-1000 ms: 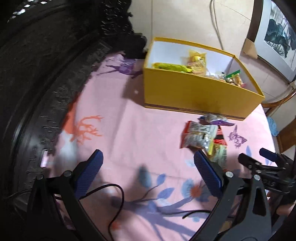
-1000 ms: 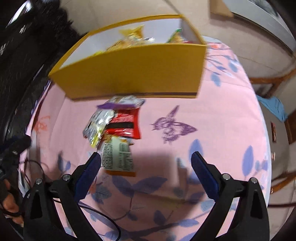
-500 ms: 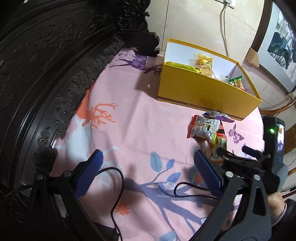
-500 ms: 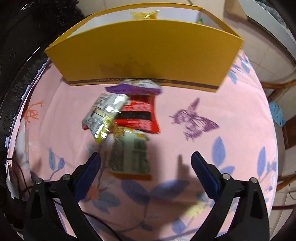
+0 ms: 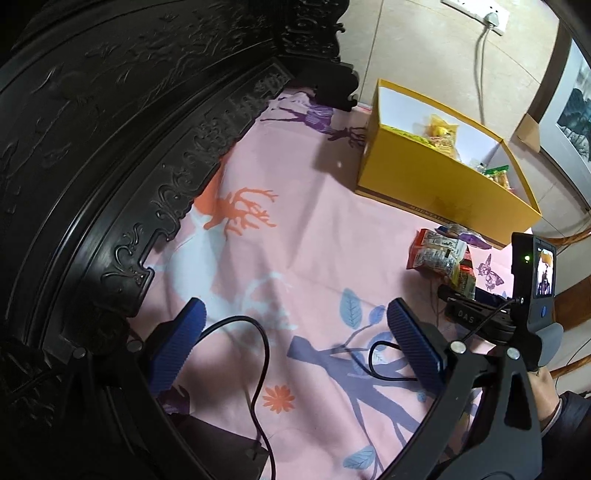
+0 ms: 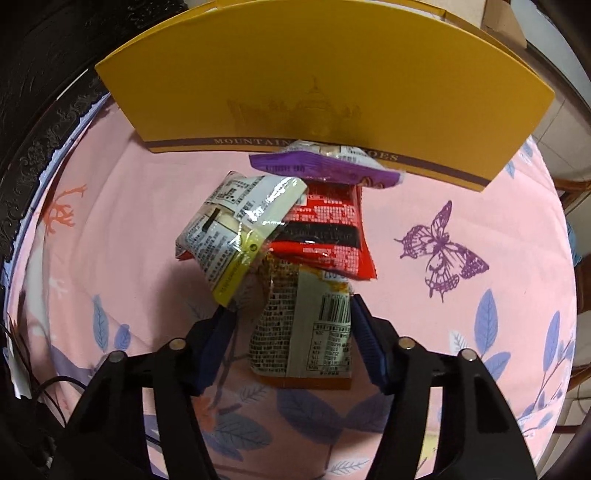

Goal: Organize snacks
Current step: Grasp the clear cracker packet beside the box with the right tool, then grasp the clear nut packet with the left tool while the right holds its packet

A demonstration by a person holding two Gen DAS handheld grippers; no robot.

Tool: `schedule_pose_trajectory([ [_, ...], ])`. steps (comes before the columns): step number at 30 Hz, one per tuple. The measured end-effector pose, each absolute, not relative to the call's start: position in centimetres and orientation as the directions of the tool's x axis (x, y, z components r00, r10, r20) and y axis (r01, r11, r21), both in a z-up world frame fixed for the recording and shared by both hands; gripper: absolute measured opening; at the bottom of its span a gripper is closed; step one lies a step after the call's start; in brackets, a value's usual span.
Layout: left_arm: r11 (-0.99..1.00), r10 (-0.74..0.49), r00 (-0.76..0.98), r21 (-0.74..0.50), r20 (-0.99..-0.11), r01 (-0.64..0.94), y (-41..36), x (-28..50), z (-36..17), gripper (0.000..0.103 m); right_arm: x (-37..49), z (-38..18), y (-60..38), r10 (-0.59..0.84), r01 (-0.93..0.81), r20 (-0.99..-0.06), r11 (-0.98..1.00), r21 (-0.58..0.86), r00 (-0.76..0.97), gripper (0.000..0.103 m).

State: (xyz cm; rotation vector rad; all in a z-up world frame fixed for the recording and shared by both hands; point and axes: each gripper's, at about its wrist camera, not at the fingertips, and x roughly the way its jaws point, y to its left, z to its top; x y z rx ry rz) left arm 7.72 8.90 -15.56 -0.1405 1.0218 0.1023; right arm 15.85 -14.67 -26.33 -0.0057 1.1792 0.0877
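Pink printed cloth (image 5: 332,258) over the surface: orange deer, purple deer, blue leaves, purple butterfly (image 6: 443,251). Dark carved wooden furniture (image 5: 129,129) along the cloth's left edge, ornate relief border. Beige wall (image 5: 424,55) behind, with white socket (image 5: 476,9) and plugged-in white cable (image 5: 480,74) hanging down. Framed picture (image 5: 576,110) at far right on wall. Brown wooden chair parts (image 5: 572,240) at right. Lighting even, soft shadows.

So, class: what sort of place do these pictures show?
Probably a room in a home: a printed pink cloth over a surface beside dark carved furniture, a framed picture on the wall, a yellow snack box.
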Motion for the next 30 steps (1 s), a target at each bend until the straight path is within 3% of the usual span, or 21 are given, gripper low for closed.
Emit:
schedule_pose_trajectory([
  [3,0.988,0.018,0.517,-0.064,-0.856,-0.141,8.6,7.9,-15.6,0.100,15.7,-26.3,-14.7,0.060,-0.093,-0.918,0.995,0.025,0.392,0.047],
  [8,0.995,0.020,0.515,-0.033,-0.857,-0.094,7.2,8.7,-15.6,0.100,14.2,-26.0,-15.8,0.067,-0.128,-0.910,0.992,0.015,0.409,0.042],
  [16,0.998,-0.054,0.519,-0.036,-0.853,0.044,3.9,11.4,-15.9,0.100,10.0,-25.7,-19.5,0.119,-0.124,-0.911,0.989,0.076,0.394,0.042],
  [24,0.947,-0.133,0.493,0.036,-0.860,0.319,-3.6,15.5,-18.0,0.100,8.1,-25.8,-20.5,0.136,-0.138,-0.890,0.987,0.084,0.436,0.044],
  [30,0.922,-0.207,0.409,-0.036,-0.889,0.386,-6.6,18.4,-21.0,0.100,7.8,-26.1,-20.0,0.150,-0.168,-0.870,0.983,0.078,0.470,0.047],
])
